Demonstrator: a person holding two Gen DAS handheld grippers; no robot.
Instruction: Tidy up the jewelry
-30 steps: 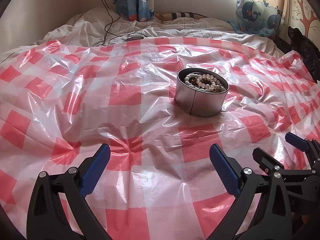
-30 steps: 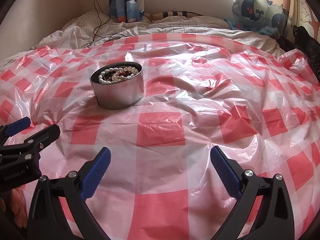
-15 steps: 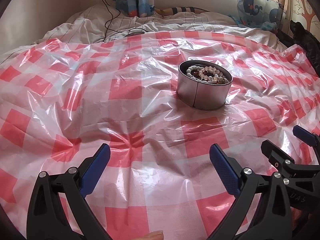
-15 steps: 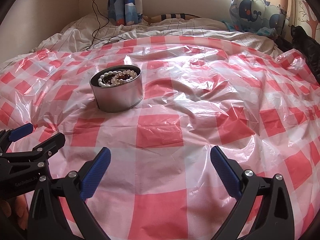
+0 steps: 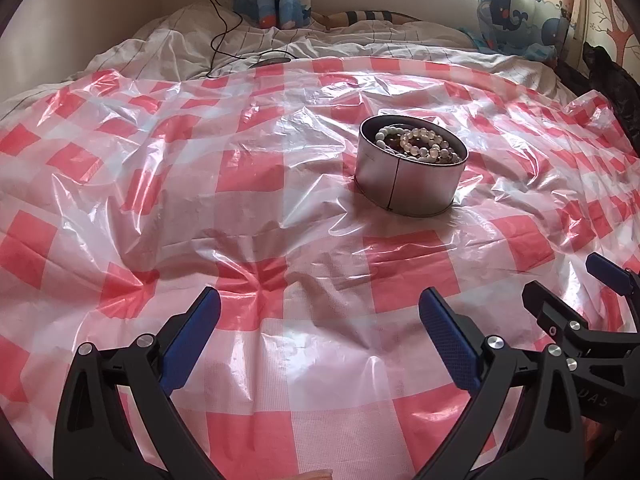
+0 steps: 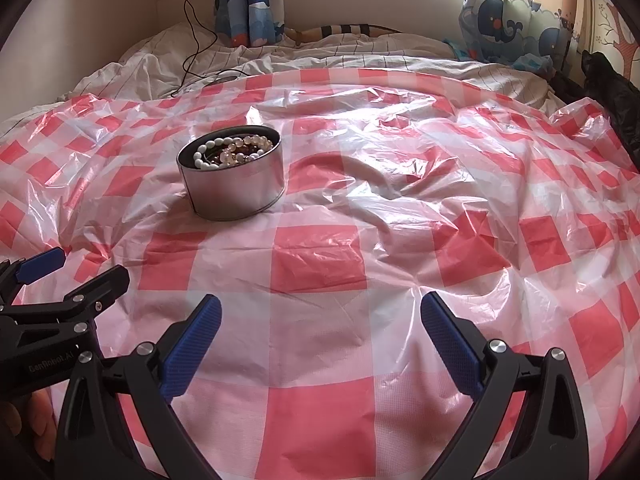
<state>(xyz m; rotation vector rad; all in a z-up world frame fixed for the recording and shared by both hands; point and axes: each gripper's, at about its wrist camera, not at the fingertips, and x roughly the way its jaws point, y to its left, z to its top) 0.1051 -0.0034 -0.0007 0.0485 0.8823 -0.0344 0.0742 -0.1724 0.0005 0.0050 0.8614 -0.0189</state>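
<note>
A: Item one, largest: bed, covered by a red-and-white checked plastic sheet. Crumpled, glossy.

B: Item two?

A: Round metal tin, upright on the sheet. In it, bead bracelets, heaped and partly above the rim.

B: Grippers?

A: Left gripper: fingers wide apart, holding nothing. Right gripper: likewise apart, empty. Both low over the sheet, side by side.

B: Bearing of the tin?

A: Ahead and to the right of the left gripper; ahead and to the left of the right one. It lies between them, well apart from both. Neither looks clearly nearer. The tin is round, so no long axis.

B: Change since a second ago?

A: Tin sits slightly lower in both views. Fingers spread as before; bracelets undisturbed.
</note>
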